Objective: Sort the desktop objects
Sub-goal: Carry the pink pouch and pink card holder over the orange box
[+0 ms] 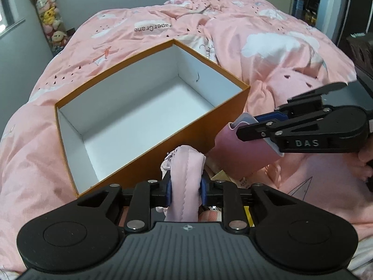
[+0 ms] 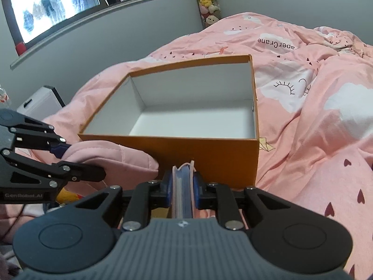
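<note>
A pink quilt [image 1: 268, 53] printed with white clouds fills most of both views. On it, centre of the left wrist view, stands an open orange box [image 1: 163, 137] with a white lining; nothing lies inside it. In the right wrist view the same box [image 2: 209, 156] sits in the middle of the frame, its near wall facing the camera.

Left gripper [image 1: 185, 192], bottom centre of its own view: jaws pinching a soft pink pouch [image 1: 184, 177] between the blue pads, just in front of the box's near wall. In the right wrist view this gripper [image 2: 77, 161] enters from the left edge, clamped on the pouch [image 2: 116, 161], which touches or nearly touches the box wall.

Right gripper [image 2: 183, 190], bottom centre of its own view: jaws pinching a thin pink case [image 2: 183, 186], seen edge-on and upright, with blue and clear layers inside. In the left wrist view this gripper [image 1: 251, 126] comes in from the right edge, holding the case [image 1: 242, 154] just beside the box's right corner. Part of a hand [image 1: 364, 163] shows at the right edge.

A column of plush toys [image 1: 50, 16] stands in the upper left of the left wrist view. A window [image 2: 70, 2] occupies the upper left of the right wrist view.
</note>
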Available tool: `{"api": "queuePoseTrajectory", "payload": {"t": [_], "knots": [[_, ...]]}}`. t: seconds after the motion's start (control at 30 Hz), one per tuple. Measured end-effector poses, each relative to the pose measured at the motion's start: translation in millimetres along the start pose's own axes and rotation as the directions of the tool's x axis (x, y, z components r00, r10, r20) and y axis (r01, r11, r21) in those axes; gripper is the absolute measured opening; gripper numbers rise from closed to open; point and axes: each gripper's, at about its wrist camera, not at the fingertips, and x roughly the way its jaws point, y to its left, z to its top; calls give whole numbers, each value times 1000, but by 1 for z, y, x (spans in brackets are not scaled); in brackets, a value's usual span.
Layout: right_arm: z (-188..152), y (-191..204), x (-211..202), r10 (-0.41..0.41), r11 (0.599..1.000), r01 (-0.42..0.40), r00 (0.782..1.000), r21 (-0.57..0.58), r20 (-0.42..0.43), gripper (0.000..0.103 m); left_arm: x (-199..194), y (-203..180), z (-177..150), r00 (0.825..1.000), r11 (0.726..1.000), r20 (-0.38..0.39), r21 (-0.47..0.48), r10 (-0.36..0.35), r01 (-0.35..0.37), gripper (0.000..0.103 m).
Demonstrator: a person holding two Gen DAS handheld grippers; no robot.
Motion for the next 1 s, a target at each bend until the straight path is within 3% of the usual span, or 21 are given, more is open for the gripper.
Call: {"api": "queuePoseTrajectory", "payload": {"t": [0.33,0.63,0.8,1.0], "knots": [[25,8,-28,52,996,-62,989,70,140,17,-40,16,21,993,995,115,-88,-37,47,24],[57,25,-44,55,991,-88,951,97,303,16,-59,43,49,976,983,219,-178,5,35,24],[76,25,-33,37,991,-78,942,112,334,16,-54,54,60,972,977,234,-212,26,24,24],[85,18,0,-11,990,-33,952,136,306,16,-29,73,63,980,958,192,-288,46,11,24]]}}
